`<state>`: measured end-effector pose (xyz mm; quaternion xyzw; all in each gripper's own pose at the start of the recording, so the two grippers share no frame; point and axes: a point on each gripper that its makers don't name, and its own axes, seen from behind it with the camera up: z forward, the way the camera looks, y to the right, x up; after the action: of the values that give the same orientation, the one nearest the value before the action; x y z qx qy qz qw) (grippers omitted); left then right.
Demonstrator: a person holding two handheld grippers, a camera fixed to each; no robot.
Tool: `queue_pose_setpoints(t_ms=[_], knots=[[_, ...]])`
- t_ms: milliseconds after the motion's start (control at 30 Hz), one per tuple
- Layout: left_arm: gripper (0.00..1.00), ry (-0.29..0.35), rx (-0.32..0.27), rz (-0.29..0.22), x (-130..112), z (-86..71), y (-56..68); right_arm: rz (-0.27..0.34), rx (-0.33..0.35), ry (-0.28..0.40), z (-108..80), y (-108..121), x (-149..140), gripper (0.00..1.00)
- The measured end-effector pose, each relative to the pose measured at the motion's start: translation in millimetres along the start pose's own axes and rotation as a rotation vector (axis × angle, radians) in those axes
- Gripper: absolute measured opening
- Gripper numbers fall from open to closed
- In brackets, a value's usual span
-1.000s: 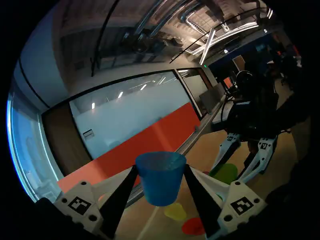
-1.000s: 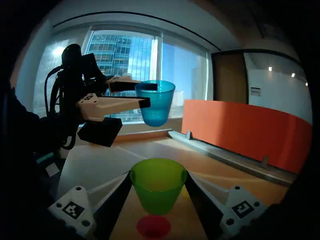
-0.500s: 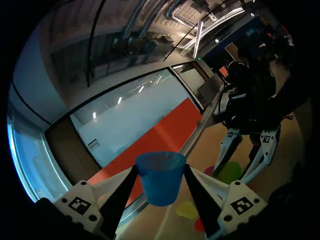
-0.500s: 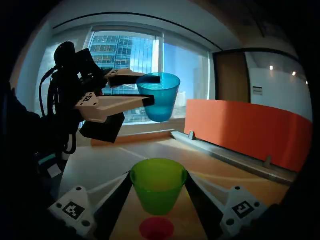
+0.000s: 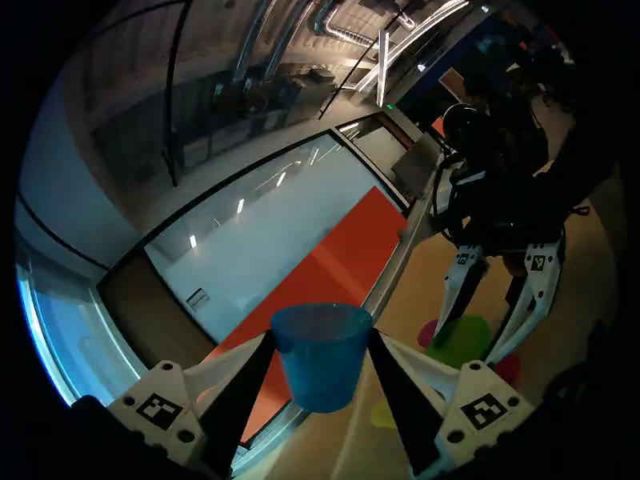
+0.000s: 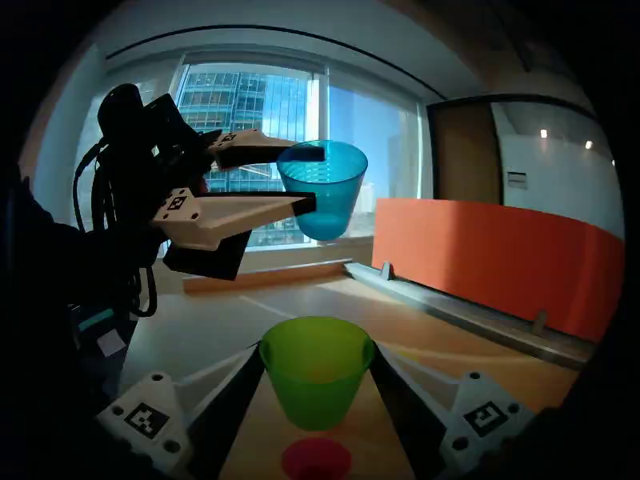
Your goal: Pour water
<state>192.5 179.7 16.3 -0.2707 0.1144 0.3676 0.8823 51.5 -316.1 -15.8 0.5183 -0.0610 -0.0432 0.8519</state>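
Both cups were already in hand, so the grasping part of the job looked done. The left gripper (image 6: 312, 180) had its two fingers closed on the sides of the blue cup (image 6: 328, 188), holding it up in the air at the far left. The right gripper (image 6: 317, 352) had its fingers pressed on either side of the green cup (image 6: 317, 372), near and low by the table (image 6: 200, 320), though I could not tell whether the cup touched it. The blue cup leaned a little, its mouth tipped toward the green one, yet it hung well apart from it, higher and farther off, not over its rim. I saw no stream of water and could not tell whether the blue cup held any; the green cup looked empty as far as I could make out. By my reckoning the pouring itself was all ahead: bring the blue cup in above the green one, tip it further, then level it. There was plenty of open air between the two cups for that. On the right an orange panel (image 6: 496, 264) and a metal rail (image 6: 448, 308) ran along the table's far edge, well clear of both grippers, and a window (image 6: 240, 104) stood behind the left gripper. A red dot (image 6: 316, 458) lay on the table on the near side of the green cup, with bare tabletop around it.
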Motion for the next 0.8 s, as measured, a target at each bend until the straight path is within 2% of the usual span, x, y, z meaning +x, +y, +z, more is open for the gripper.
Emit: queue_pose_setpoints(t_ms=[400, 800], knots=[[0.84, -0.003, 0.01, 0.079, 0.4, 4.3, 0.5, 0.001, 0.003, 0.002, 3.5, -1.5, 1.5, 0.93], [0.84, -0.004, 0.018, 0.182, 1.6, 10.0, 2.8, 0.004, -0.004, 0.005, 1.8, 2.1, 4.2, 0.93]])
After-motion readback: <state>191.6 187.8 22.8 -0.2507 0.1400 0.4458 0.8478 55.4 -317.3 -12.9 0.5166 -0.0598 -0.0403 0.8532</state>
